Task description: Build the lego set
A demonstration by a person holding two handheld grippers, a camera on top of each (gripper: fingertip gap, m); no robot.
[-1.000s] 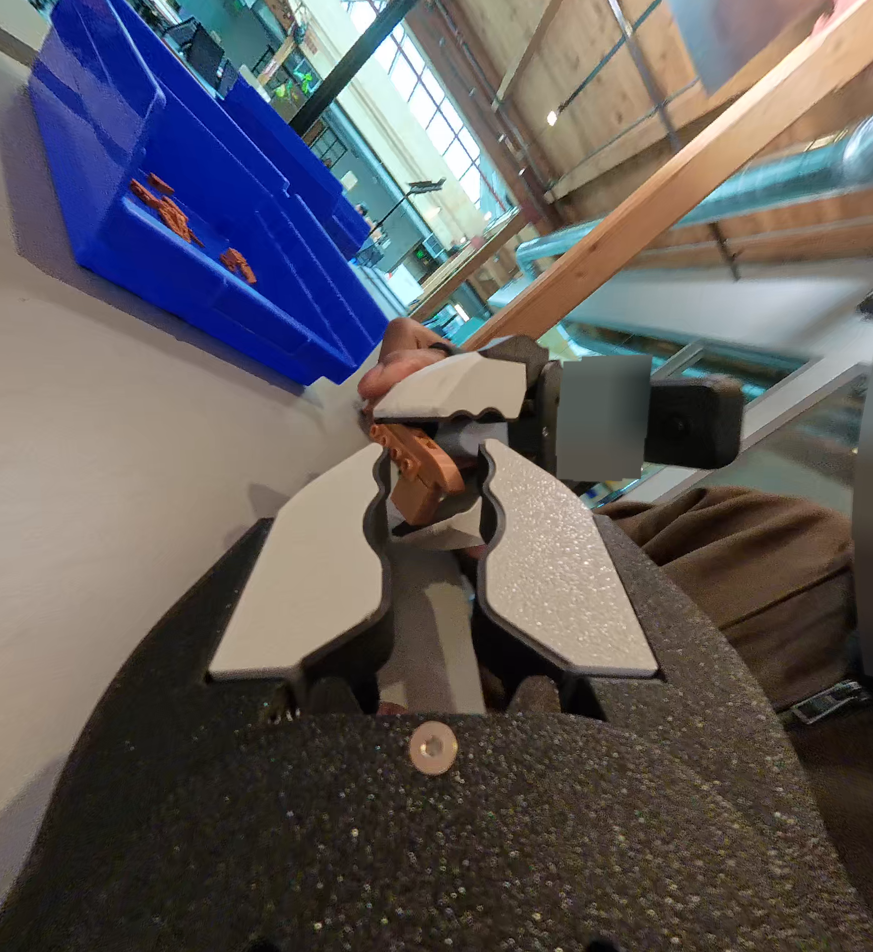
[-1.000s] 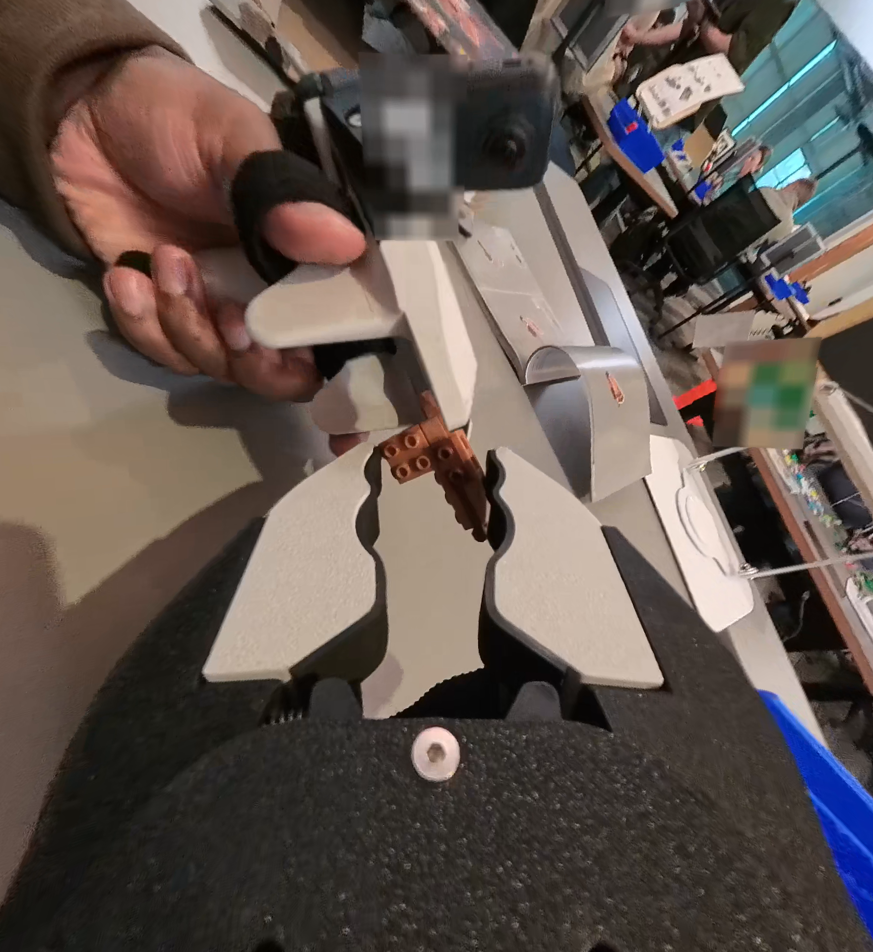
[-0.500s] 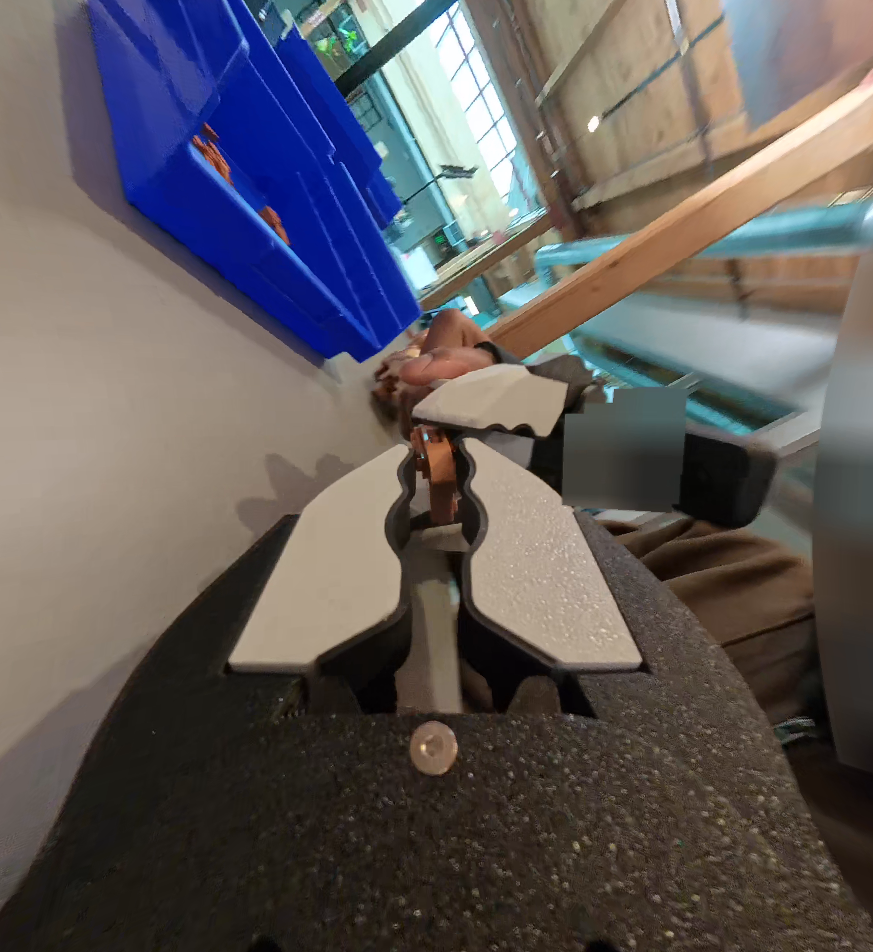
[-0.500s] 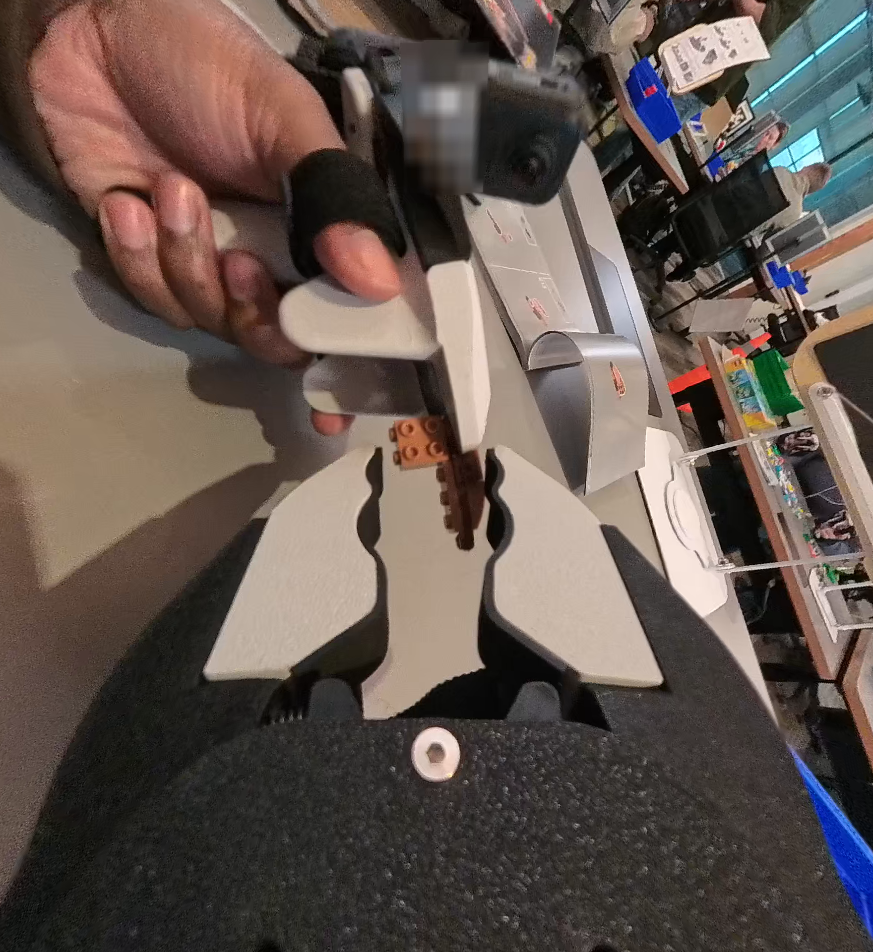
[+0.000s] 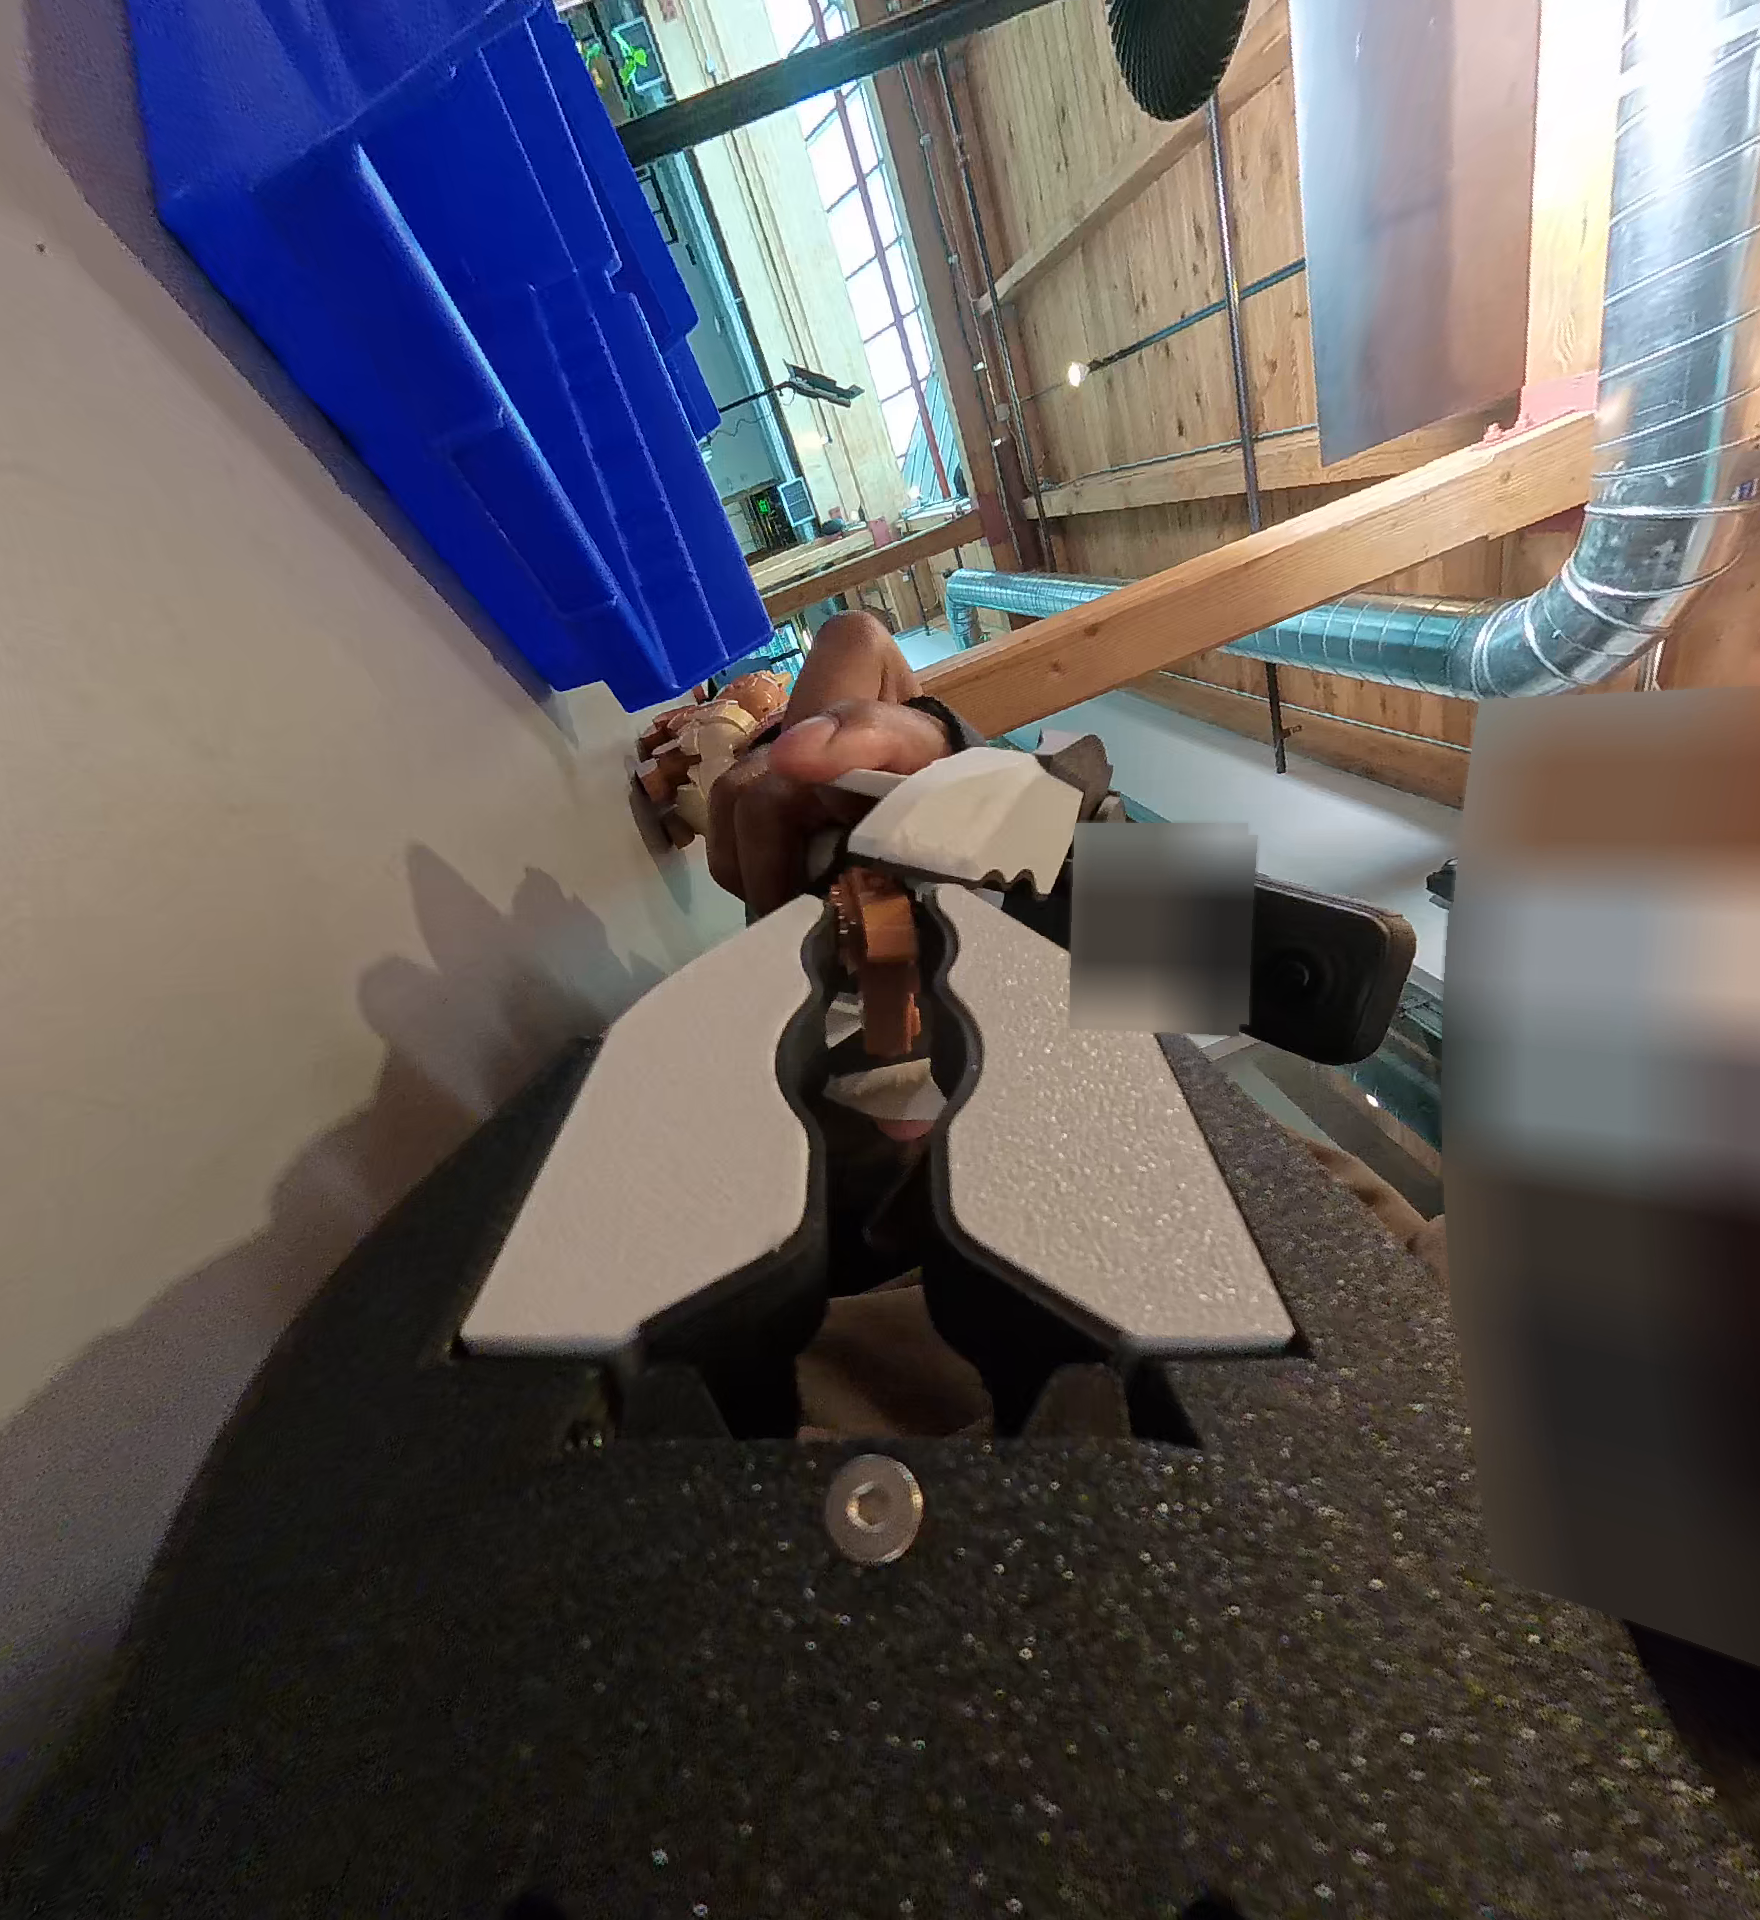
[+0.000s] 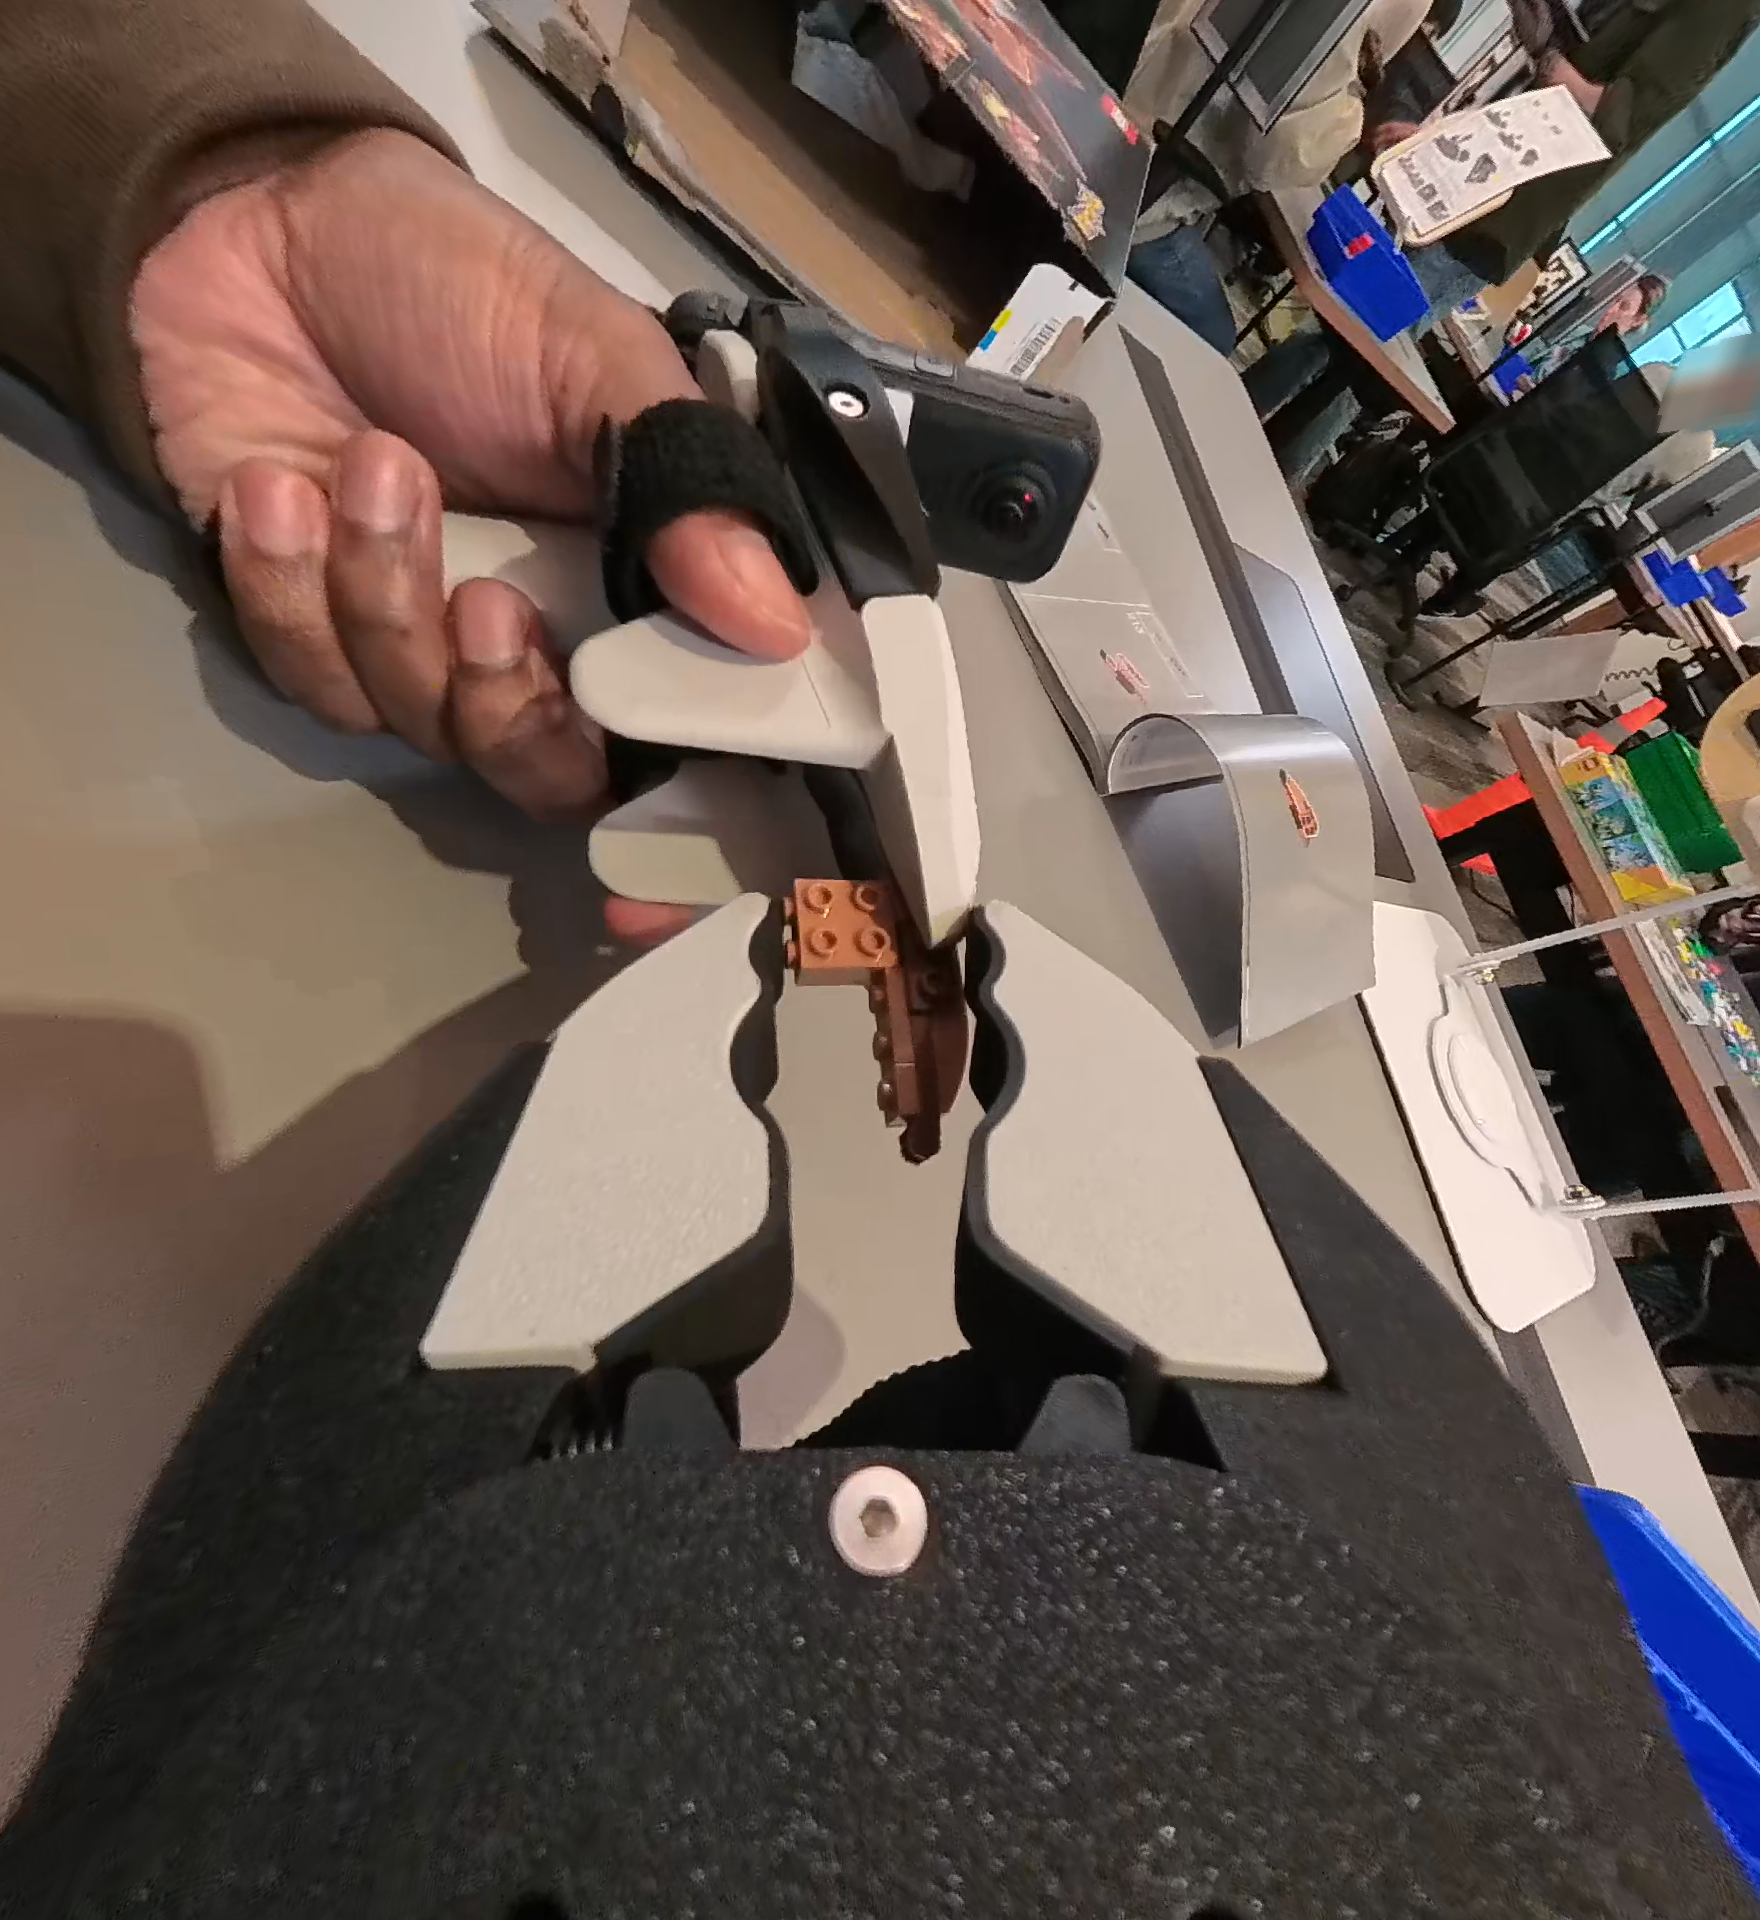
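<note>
Behind your pale grey tabletop (image 6: 76,852) it's a busy workshop: wood-plank walls (image 5: 1146,260) with a slanted timber beam (image 5: 1271,582), shiny silver ductwork (image 5: 1665,312) on the right, and tall bright windows (image 5: 855,260) far off. You've got long wooden workbenches (image 6: 1634,966) and dark office chairs (image 6: 1541,457) off right.

The left tool (image 5: 878,940) grips a brown lego piece (image 5: 886,961), the right tool (image 5: 964,831) touching it.

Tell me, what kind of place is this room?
Probably a big workshop or lab. High up are wooden walls and a shiny metal air duct. Nearby stand long work tables with blue parts bins and people working at them.
</note>
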